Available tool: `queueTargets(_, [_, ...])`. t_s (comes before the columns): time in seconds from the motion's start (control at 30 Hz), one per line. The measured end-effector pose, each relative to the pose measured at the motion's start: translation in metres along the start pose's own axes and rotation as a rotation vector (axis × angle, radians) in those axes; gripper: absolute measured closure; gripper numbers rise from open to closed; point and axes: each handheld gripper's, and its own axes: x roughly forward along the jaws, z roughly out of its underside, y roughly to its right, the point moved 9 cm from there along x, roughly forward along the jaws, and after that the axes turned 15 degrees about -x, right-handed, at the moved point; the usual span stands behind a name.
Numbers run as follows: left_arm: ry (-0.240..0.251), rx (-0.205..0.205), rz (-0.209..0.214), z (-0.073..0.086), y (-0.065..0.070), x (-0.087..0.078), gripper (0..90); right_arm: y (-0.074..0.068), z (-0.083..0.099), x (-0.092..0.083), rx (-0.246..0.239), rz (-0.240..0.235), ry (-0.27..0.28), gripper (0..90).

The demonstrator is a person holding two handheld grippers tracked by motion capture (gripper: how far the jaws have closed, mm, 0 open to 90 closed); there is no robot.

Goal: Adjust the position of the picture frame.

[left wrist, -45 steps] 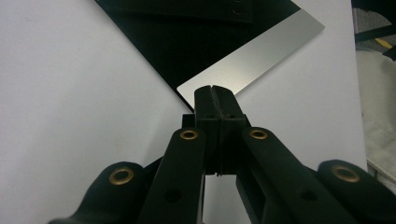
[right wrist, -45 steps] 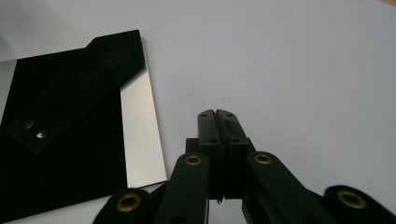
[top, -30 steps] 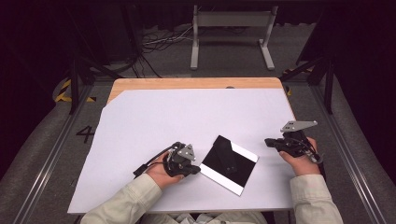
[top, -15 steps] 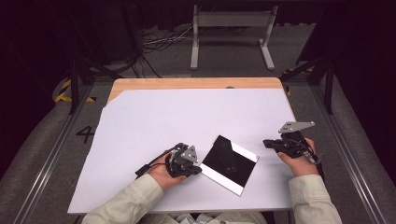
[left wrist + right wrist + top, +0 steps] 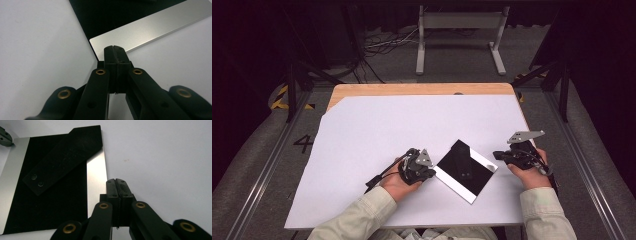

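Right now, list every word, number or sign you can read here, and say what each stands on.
"4": a dark numeral on the grey floor mat, left of the table.
No readable text on the black and silver tray, the black strip lying on it, or either gripper.

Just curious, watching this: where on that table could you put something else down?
The white table sheet is bare from the wooden far edge down to the flat black and silver tray. It is crowded near the front, where the left gripper and right gripper flank the tray.
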Motion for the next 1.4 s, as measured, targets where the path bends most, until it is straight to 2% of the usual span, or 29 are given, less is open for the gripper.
queueTargets(0.07, [0.008, 0.002, -0.005, -0.001, -0.001, 0.0, 90.0, 0.0, 0.001, 0.0, 0.003, 0.002, -0.007, 89.3])
queueTargets(0.13, [0.018, -0.015, 0.027, -0.002, 0.0, -0.004, 90.0, 0.002, 0.004, 0.002, 0.001, 0.01, -0.025, 89.4])
queueTargets(0.3, [0.065, -0.048, 0.066, -0.006, -0.002, -0.017, 90.0, 0.004, 0.013, 0.008, 0.009, 0.013, -0.076, 89.4])
queueTargets(0.47, [0.074, -0.066, 0.07, -0.004, -0.006, -0.024, 90.0, 0.003, 0.022, 0.014, 0.028, 0.0, -0.122, 89.4])
queueTargets(0.53, [0.076, -0.072, 0.069, -0.003, -0.01, -0.027, 90.0, 0.0, 0.025, 0.017, 0.028, -0.019, -0.136, 89.5])
queueTargets(0.7, [0.082, -0.101, 0.073, -0.002, -0.015, -0.032, 90.0, -0.003, 0.024, 0.019, 0.007, -0.013, -0.155, 89.7])
queueTargets(0.83, [0.085, -0.12, 0.071, 0.0, -0.019, -0.036, 90.0, -0.01, 0.024, 0.017, 0.026, -0.062, -0.162, 89.7])
queueTargets(0.93, [0.082, -0.123, 0.07, 0.001, -0.021, -0.037, 90.0, -0.02, 0.023, 0.017, 0.022, -0.108, -0.171, 89.7])
queueTargets(1.07, [0.073, -0.12, 0.068, 0.003, -0.022, -0.038, 90.0, -0.041, 0.018, 0.017, -0.018, -0.194, -0.183, 89.7])
queueTargets(1.1, [0.073, -0.12, 0.068, 0.003, -0.022, -0.038, 90.0, -0.041, 0.018, 0.017, -0.018, -0.194, -0.183, 89.7])
queueTargets(1.23, [0.078, -0.129, 0.071, 0.003, -0.022, -0.039, 90.0, -0.062, 0.013, 0.017, -0.09, -0.274, -0.212, 89.7])
queueTargets(1.3, [0.073, -0.126, 0.078, 0.004, -0.021, -0.039, 90.0, -0.062, 0.012, 0.017, -0.094, -0.271, -0.217, 89.6])
queueTargets(1.4, [0.069, -0.123, 0.076, 0.005, -0.018, -0.038, 90.0, -0.063, 0.009, 0.018, -0.132, -0.247, -0.198, 89.5])
